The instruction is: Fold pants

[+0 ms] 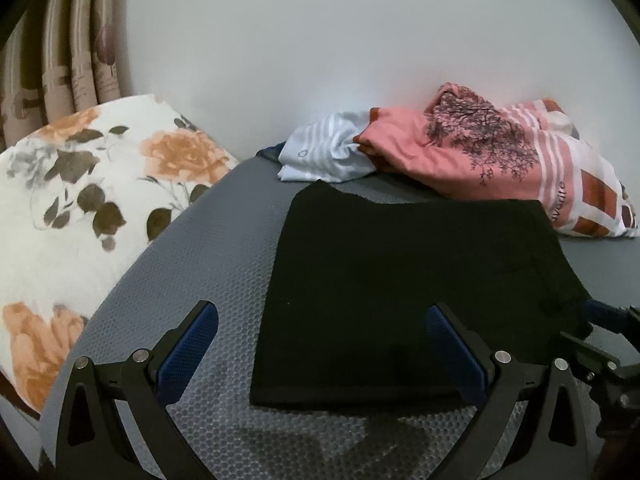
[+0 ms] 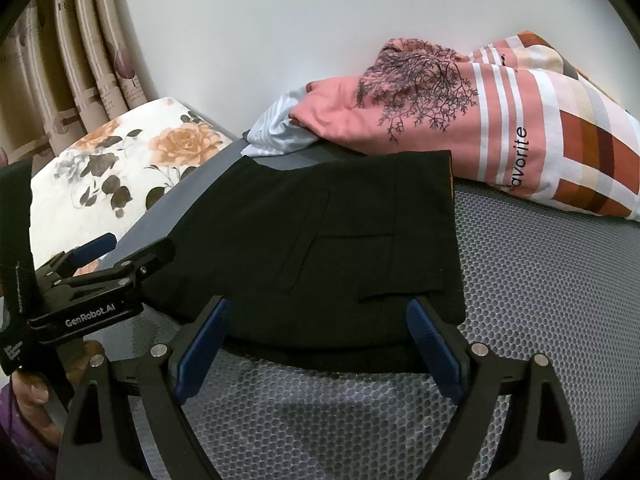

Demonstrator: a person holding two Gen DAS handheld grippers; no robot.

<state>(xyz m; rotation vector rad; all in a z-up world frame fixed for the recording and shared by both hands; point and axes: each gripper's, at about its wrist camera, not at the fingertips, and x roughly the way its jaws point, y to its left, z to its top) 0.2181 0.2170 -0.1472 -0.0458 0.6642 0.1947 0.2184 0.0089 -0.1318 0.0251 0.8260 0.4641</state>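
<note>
I am viewing, nearest the lenses, my two black two-finger grippers with blue ribbed pads, each pointing down toward the work surface. The left gripper (image 1: 322, 320) is standing wide open, its pads well apart and gripping nothing; the near left corner of the folded black pants (image 1: 400, 280) is lying between and beyond its fingers, with the left pad over bare mat and the right pad over the cloth. The right gripper (image 2: 318, 320) is likewise standing wide open and holding nothing, its two pads hovering at the near hem of the same garment. In the right wrist view the left tool is appearing at the left edge, with part of a person's hand (image 2: 36, 392) behind it. The pants are lying flat as a roughly rectangular folded stack on the grey honeycomb-textured mat (image 1: 224, 280), a welt pocket showing on the upper layer in the right wrist view. I cannot tell whether either pad is touching the fabric. Left of the mat, a white cushion printed with orange roses and dark leaves (image 1: 100, 184) is resting against beige printed curtains (image 1: 80, 60). Beyond the pants, a crumpled white striped garment (image 1: 324, 152) is lying beside a pink cloth printed with a black tree (image 1: 460, 148), next to a striped and checked pillow lettered "favorite" (image 2: 560, 140), all against a plain pale wall (image 1: 320, 40).
</note>
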